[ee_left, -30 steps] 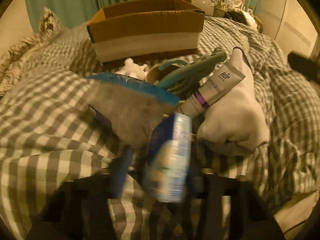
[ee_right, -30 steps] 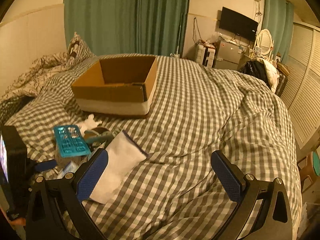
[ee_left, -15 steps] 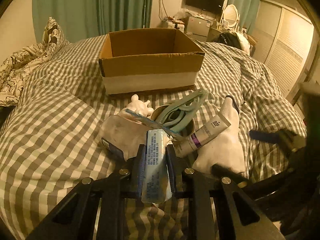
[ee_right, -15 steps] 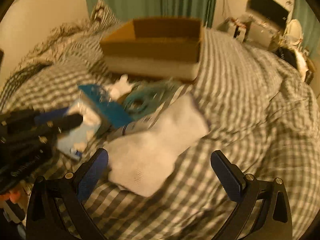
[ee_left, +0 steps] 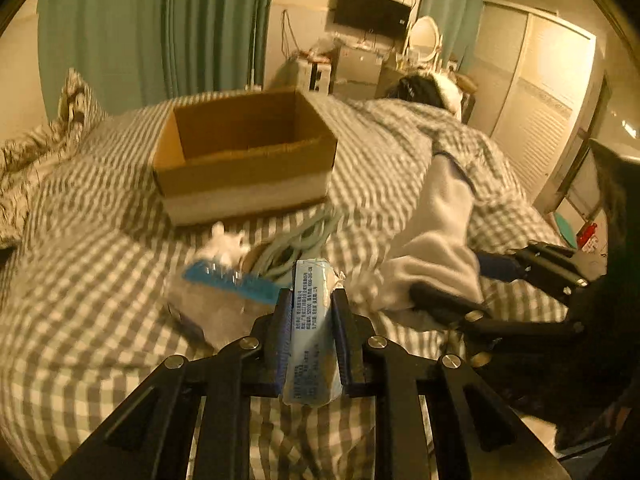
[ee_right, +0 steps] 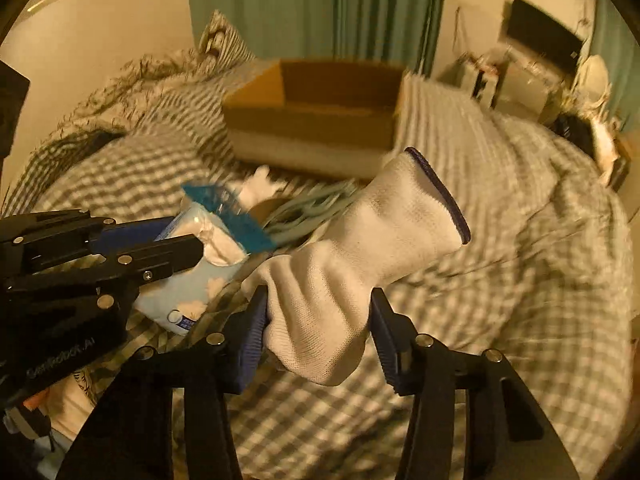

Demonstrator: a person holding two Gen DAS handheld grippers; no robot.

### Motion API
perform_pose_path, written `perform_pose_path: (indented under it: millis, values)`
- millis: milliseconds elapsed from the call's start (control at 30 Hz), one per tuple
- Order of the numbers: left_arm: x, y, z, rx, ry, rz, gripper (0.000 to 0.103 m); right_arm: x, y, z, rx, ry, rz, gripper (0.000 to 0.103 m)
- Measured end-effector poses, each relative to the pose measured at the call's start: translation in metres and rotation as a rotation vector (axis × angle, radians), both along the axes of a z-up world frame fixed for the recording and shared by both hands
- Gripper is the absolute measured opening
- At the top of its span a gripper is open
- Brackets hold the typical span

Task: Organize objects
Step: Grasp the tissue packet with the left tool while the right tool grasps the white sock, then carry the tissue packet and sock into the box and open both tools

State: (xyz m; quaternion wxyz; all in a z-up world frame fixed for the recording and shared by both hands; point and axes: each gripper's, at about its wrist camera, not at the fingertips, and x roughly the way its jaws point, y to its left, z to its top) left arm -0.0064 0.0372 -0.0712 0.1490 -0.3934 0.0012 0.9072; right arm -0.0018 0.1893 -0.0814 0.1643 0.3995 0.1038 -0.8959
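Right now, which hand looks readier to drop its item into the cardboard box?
Probably left: the left gripper is clamped on the tissue pack, facing the box. The right gripper has just been closing on the white glove.

left gripper (ee_left: 308, 312): tissue pack (ee_left: 310, 336) lifted off bed | right gripper (ee_right: 318, 320): jaws just closed around white glove (ee_right: 360, 256)

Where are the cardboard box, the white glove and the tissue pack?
cardboard box (ee_left: 244, 184), left wrist view, front wall.
white glove (ee_right: 352, 264), right wrist view, palm.
tissue pack (ee_left: 310, 332), left wrist view, printed side.
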Motion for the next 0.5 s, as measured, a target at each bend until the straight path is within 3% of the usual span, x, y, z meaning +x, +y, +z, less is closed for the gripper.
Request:
perform_pose_path:
  millis: [200,400,500]
  values:
    - [-0.02,-0.007,0.04,0.072,0.043,0.022,0.019,-0.008,0.016,0.047,-0.042,0.083,0.007,0.046]
    - [-0.07,-0.026,0.09,0.075,0.147,0.1,0.019,-0.054,0.008,0.097,-0.104,0.157,0.071,0.046]
    - [-0.102,-0.036,0.102,0.07,0.165,0.139,0.019,-0.081,-0.007,0.115,-0.087,0.204,0.108,0.046]
